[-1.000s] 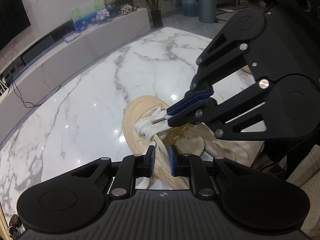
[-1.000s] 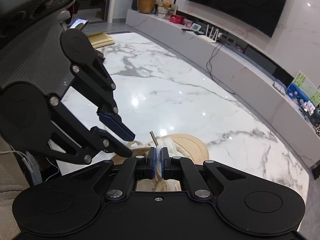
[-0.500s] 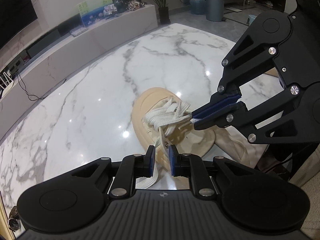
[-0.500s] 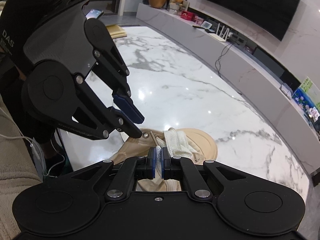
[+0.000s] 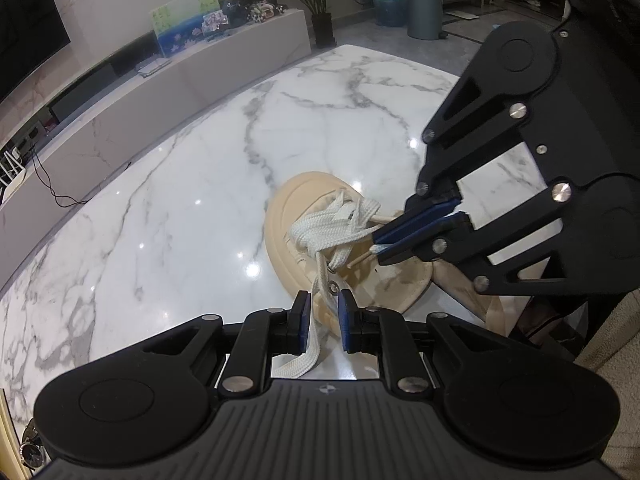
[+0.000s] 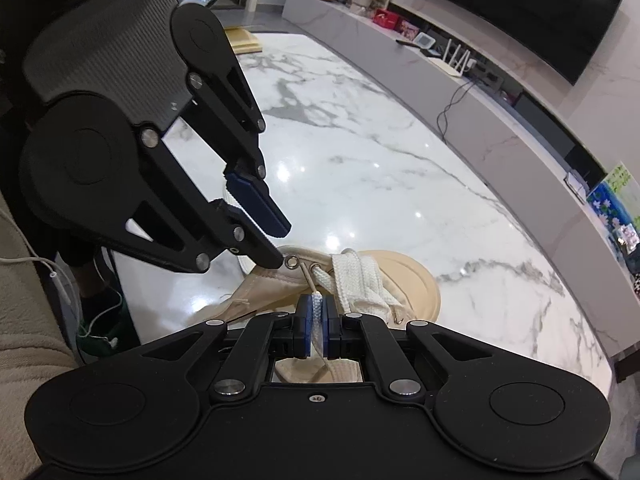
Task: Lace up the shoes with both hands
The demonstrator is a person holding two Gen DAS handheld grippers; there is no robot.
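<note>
On the marble surface (image 5: 168, 208) near its front edge lies a tan shoe (image 5: 280, 232), toe toward 12 o'clock in the left wrist view, with a white lace (image 5: 332, 232) criss-crossed over its upper. From the left camera the right claw (image 5: 380, 246) comes in from 3 o'clock, its blue pads pressed together on one end of the lace, whose thin stiff tip pokes out just below the pads toward 8 o'clock. The right wrist view confirms it: the right claw (image 6: 317, 316) is closed on a strip of lace, with the tip (image 6: 309, 276) standing out ahead of the pads at 12 o'clock, just beside a metal eyelet (image 6: 292, 262) on the shoe's flap.

The left claw (image 5: 323, 310) stands parted by a narrow gap (not gripping anything that can be seen); the other lace end hangs down through that gap, lying against the 9 o'clock pad, with an eyelet (image 5: 332, 287) of the shoe just ahead of it. Seen from the right camera, the left claw (image 6: 280, 246) reaches in from 10 o'clock, its lower finger tip almost touching the eyelet.

A low cabinet (image 5: 224, 68) runs along the wall beyond the surface.
</note>
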